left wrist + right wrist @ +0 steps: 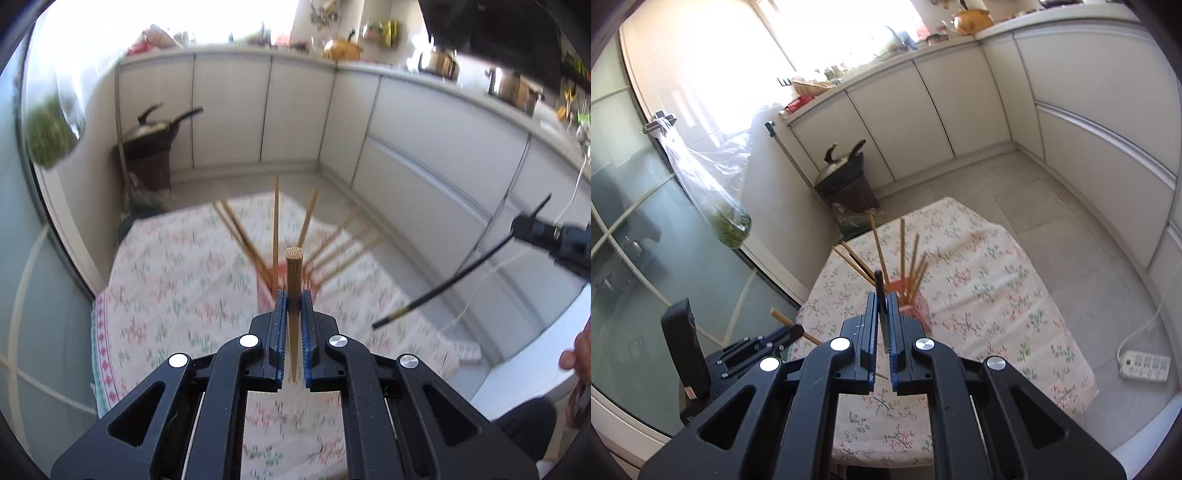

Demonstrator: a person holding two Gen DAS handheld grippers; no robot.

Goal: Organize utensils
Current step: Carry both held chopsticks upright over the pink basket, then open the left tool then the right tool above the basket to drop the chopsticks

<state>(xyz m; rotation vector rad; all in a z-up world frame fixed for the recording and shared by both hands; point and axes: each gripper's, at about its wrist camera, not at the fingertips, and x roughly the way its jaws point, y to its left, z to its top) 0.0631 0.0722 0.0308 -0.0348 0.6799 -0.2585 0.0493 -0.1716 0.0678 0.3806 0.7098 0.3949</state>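
Note:
My left gripper (294, 299) is shut on a wooden chopstick (294, 273), whose blunt end sticks up past the blue pads. Beyond it, a pink holder (271, 291) stands on the floral tablecloth (177, 280) with several wooden chopsticks (275, 221) fanned out of it. My right gripper (882, 299) is shut on a black chopstick (879, 284), just before the pink holder (918, 302). In the left wrist view the right gripper (517, 225) holds the black chopstick (443, 288) slanting down over the table's right side. The left gripper (798, 330) shows at lower left in the right wrist view.
A dark bin topped with a lidded pan (846, 177) stands by the far table corner. A power strip (1145, 365) lies on the tiled floor to the right. A plastic bag of greens (731, 221) hangs from the glass door handle. White cabinets (1089, 122) line the room.

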